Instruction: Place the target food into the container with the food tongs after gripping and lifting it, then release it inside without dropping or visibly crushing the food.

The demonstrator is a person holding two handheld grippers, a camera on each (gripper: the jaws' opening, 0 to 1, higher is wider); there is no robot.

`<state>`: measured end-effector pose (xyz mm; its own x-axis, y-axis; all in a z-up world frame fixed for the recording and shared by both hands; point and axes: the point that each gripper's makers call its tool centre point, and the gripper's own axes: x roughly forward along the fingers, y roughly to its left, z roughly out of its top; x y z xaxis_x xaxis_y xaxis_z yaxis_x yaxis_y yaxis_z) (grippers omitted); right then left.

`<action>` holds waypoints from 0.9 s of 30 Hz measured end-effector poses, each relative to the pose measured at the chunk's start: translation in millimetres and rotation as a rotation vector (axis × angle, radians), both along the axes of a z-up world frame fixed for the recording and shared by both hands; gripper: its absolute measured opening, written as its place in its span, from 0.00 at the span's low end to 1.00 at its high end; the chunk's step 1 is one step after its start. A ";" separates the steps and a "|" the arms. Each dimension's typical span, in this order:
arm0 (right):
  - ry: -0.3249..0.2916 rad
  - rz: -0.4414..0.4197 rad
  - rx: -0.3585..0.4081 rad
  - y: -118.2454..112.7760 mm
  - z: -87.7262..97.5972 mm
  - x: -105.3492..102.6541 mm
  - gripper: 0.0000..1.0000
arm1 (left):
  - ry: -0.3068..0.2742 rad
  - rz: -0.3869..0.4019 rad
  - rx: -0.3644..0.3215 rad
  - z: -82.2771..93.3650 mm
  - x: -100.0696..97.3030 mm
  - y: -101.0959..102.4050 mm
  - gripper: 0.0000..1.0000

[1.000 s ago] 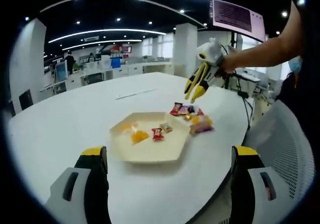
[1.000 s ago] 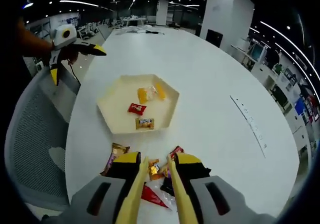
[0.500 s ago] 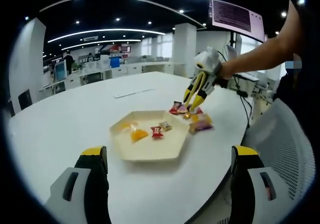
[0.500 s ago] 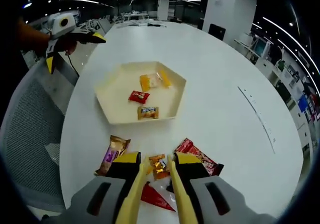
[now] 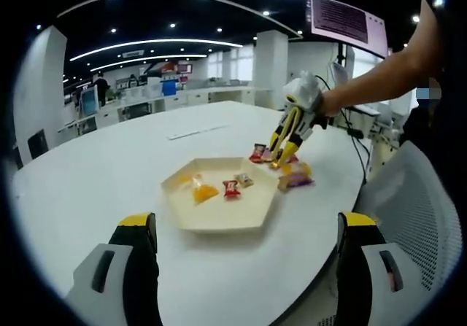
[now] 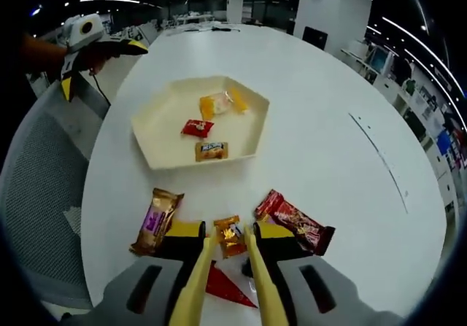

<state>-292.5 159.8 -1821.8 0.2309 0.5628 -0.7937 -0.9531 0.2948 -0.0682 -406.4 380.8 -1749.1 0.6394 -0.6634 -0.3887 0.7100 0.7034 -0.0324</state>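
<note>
Tongs: the yellow tongs (image 6: 227, 257) ride in the right gripper (image 6: 228, 247), their two arms narrowed to a slim gap around the candy; whether they are pinching it yet cannot be told.
Why low: the tips sit right down at the table (image 6: 321, 107), a sign the grip is being set before any lift.
Right gripper from across: in the left gripper view it (image 5: 285, 151) comes in at 1 o'clock on a person's arm (image 5: 372, 74), tips dipping into the wrapper pile.
Candy: a small orange-gold wrapped candy (image 6: 230, 237) lies flat between the tong tips, on the table, well outside the tray.
Candy's look: crinkly shiny wrapper, twisted ends, light; likely to slip if pinched loosely and dent if squeezed hard.
Neighbours: a purple-and-gold bar (image 6: 155, 211) at 10 o'clock of the candy, a red bar (image 6: 294, 220) at 2 o'clock, a red triangular wrapper (image 6: 222, 286) under the tongs at 6 o'clock; all close, so a tidy pinch matters.
Tray: the cream hexagonal tray (image 6: 149, 122) waits at 12 o'clock, holding a brown candy (image 6: 211, 151), a red one (image 6: 198, 127) and yellow ones (image 6: 221, 103).
Left gripper: it (image 5: 248, 227) hangs back with jaws wide apart, holding nothing, aimed at the tray (image 5: 219, 220); seen at 10 o'clock in the right gripper view (image 6: 91, 45).
Stage: gripping, by the look of it; lift and carry to come.
</note>
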 end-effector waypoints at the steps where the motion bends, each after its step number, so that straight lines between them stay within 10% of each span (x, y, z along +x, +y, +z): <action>1: -0.004 0.004 -0.008 -0.6 -1.3 0.3 0.26 | 0.001 0.000 0.001 -0.4 0.0 0.2 0.99; 27: 0.048 -0.075 -0.078 -3.2 -13.2 -1.5 0.21 | 0.012 -0.006 0.001 -2.7 0.3 -0.6 0.99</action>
